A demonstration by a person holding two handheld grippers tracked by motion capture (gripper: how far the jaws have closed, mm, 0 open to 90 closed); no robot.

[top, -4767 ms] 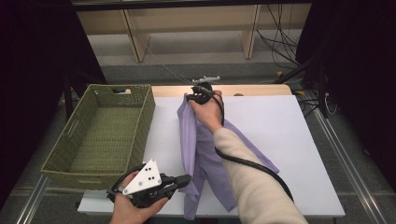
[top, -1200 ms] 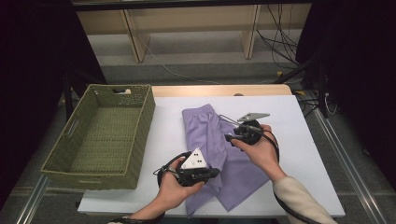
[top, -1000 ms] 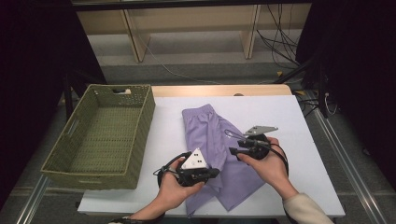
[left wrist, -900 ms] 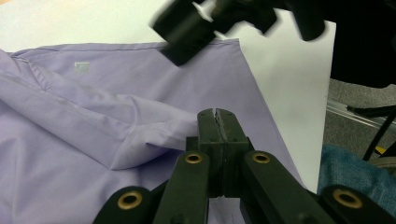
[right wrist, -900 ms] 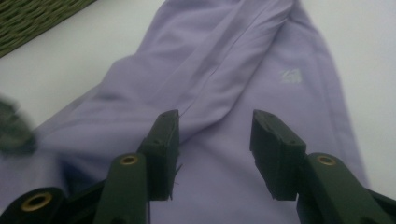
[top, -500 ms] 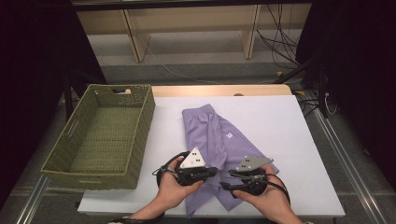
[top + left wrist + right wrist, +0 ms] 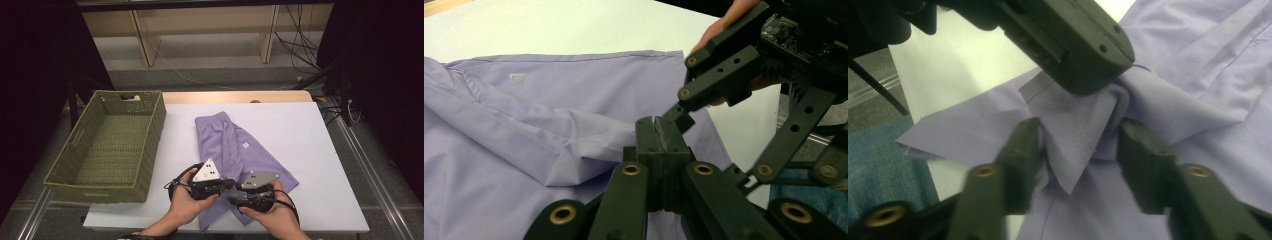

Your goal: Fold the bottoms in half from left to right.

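Your hands and both hand-held grippers cover the purple shorts' [image 7: 235,145] near hem by the table's [image 7: 320,150] near edge. Right hand-held gripper [image 7: 1075,150] jaws are blurred; can't tell if pads touch cloth. Your forearms are cut off at the bottom.

Left tool [image 7: 226,185] clamped, right tool [image 7: 235,196] half-open
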